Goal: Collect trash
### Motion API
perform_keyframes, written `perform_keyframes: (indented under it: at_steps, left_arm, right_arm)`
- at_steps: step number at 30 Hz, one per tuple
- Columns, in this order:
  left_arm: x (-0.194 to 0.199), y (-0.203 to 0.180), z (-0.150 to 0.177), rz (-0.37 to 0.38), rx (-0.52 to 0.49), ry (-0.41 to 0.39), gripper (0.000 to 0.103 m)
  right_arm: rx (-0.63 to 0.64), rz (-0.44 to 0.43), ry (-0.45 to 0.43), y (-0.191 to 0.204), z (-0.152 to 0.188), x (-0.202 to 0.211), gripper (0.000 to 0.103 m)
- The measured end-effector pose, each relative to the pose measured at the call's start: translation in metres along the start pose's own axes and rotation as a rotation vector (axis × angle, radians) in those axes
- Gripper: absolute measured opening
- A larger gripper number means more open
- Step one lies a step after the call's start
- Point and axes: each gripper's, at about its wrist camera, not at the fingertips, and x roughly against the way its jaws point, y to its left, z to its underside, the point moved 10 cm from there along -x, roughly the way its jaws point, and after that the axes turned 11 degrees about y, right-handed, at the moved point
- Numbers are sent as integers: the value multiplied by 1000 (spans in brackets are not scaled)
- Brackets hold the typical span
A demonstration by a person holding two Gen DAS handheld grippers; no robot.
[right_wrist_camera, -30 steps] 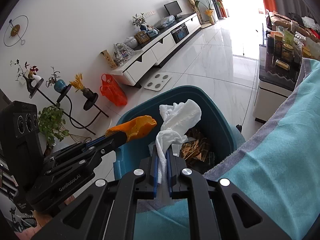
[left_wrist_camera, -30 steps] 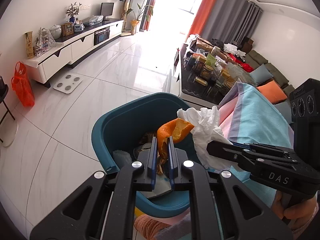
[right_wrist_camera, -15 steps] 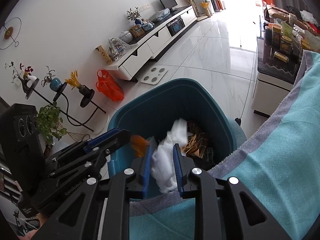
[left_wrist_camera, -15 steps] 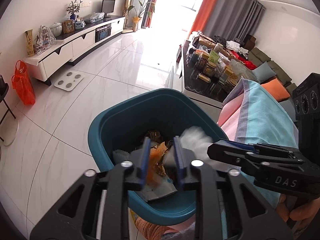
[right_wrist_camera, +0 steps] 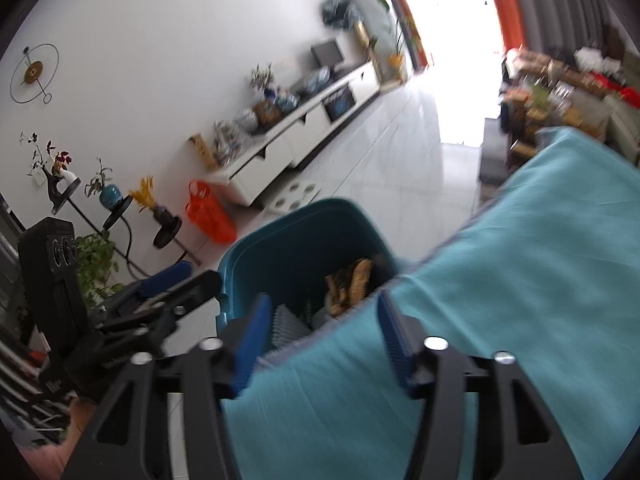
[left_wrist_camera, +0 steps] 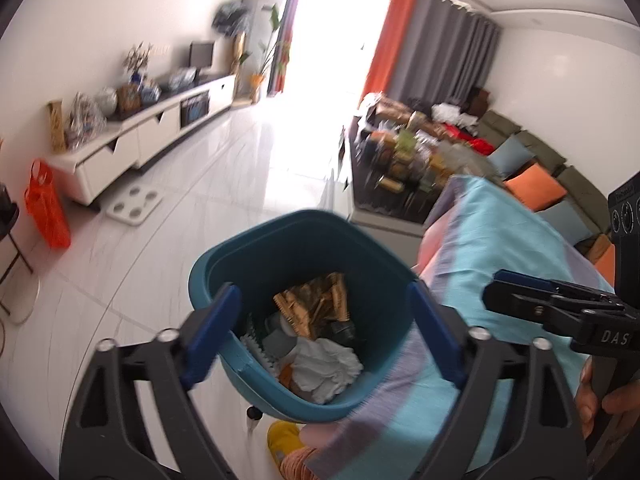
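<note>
We see one teal trash bin (left_wrist_camera: 304, 240) on the white floor, right beside the edge of a bed with a blue striped cover (left_wrist_camera: 500, 240). Both views are blurry, so the far things are hard to make out. In the left view we look down into the bin and count one white crumpled tissue (left_wrist_camera: 326, 364), one bit of orange peel (left_wrist_camera: 285, 372) mostly hidden under it, and some shiny gold wrappers (left_wrist_camera: 316, 308). In the right view the cover hides most of the bin (right_wrist_camera: 296, 236), and only the gold wrappers (right_wrist_camera: 350, 282) show. Our left hand-held gripper (left_wrist_camera: 320, 328) is opening wide above the bin with nothing between its fingers. Our right hand-held gripper (right_wrist_camera: 324, 330) is opening too, and it holds nothing. Only the right view shows a round wall clock (right_wrist_camera: 34, 74). Only the left view shows one yellow slipper (left_wrist_camera: 282, 436) on the floor.
</note>
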Motion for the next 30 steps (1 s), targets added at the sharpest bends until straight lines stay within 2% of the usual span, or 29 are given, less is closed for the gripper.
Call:
perform_keyframes:
  at_steps: [1, 3, 6, 8, 10, 12, 17, 22, 30]
  left_arm:
    - [10, -2, 3, 3, -13, -17, 97]
    - [24, -14, 6, 13, -44, -51, 97]
    - [48, -35, 13, 30, -73, -103, 97]
    - [60, -47, 17, 31, -82, -132, 97]
    - [72, -64, 23, 44, -93, -167, 97]
    - [81, -85, 29, 64, -116, -192, 97]
    - [98, -138, 41, 106, -193, -267, 97]
    - [112, -186, 52, 148, -251, -322, 97]
    - [117, -237, 74, 158, -321, -347, 97]
  right_arm:
    - [6, 13, -30, -2, 5, 12, 65]
    - [15, 47, -75, -8, 15, 32, 70]
    - [22, 119, -161, -21, 37, 68, 86]
    - [21, 164, -217, -29, 52, 91, 88]
    - [7, 226, -269, -40, 66, 110, 96]
    - [-25, 289, -329, -54, 88, 132, 96]
    - [-107, 410, -416, -86, 128, 177, 96]
    - [-193, 567, -514, -114, 166, 223, 96]
    - [-220, 708, -593, -122, 197, 260, 96]
